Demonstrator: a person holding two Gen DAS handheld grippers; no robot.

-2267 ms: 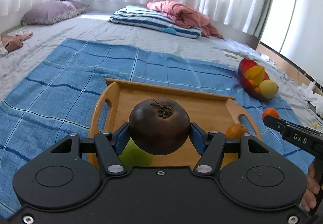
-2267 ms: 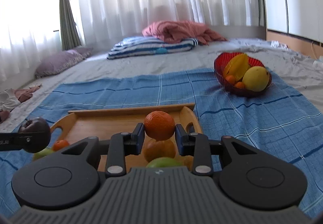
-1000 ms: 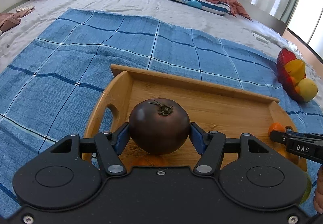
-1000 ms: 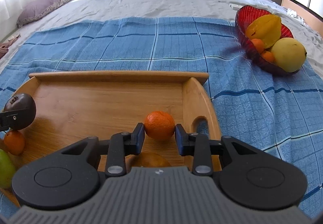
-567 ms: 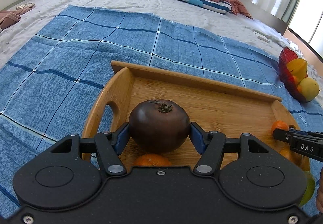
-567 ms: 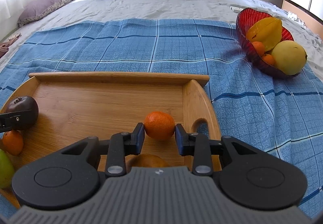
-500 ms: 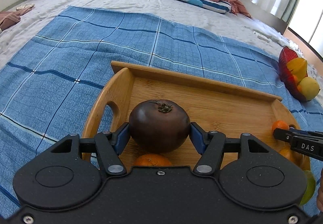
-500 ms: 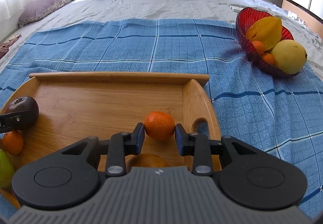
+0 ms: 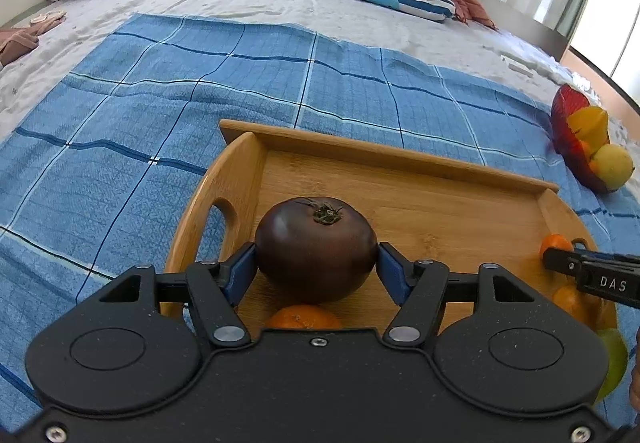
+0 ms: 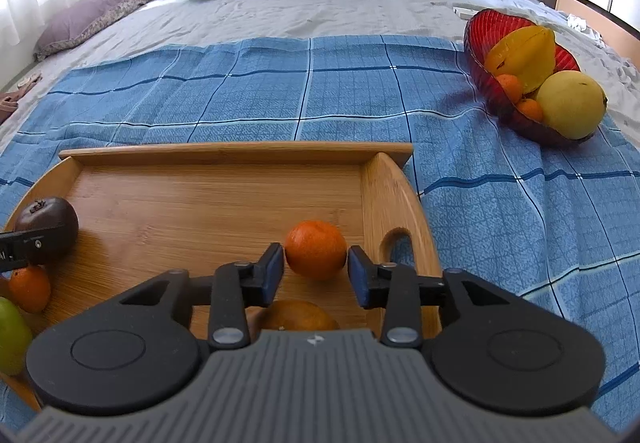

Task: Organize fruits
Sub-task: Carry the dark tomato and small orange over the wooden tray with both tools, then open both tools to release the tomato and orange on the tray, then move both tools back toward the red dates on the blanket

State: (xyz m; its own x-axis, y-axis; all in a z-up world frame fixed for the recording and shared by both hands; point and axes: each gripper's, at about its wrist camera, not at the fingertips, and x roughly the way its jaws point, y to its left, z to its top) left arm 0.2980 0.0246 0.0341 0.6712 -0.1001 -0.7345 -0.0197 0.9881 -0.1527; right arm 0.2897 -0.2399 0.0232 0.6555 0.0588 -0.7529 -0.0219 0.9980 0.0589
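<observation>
A dark purple tomato point(image 9: 316, 249) rests on the wooden tray point(image 9: 420, 203) near its left handle. My left gripper point(image 9: 316, 267) is around it with jaws opening, the blue pads barely off its sides. At the tray's right handle an orange tangerine point(image 10: 316, 249) sits on the wood. My right gripper point(image 10: 316, 267) straddles it, jaws opening, with a thin gap at each pad. In the right wrist view the tomato point(image 10: 46, 227) shows at the far left.
More tangerines point(image 10: 30, 289) point(image 10: 298, 315) and a green fruit point(image 10: 12, 335) lie along the tray's near edge. A red bowl point(image 10: 492, 31) of yellow and orange fruit stands on the blue checked cloth point(image 10: 520, 203) to the right. Pillows and a blanket lie far back.
Both grippers came down to the tray with their fruit. The right jaws have now spread off the tangerine, and the left jaws have widened slightly around the tomato.
</observation>
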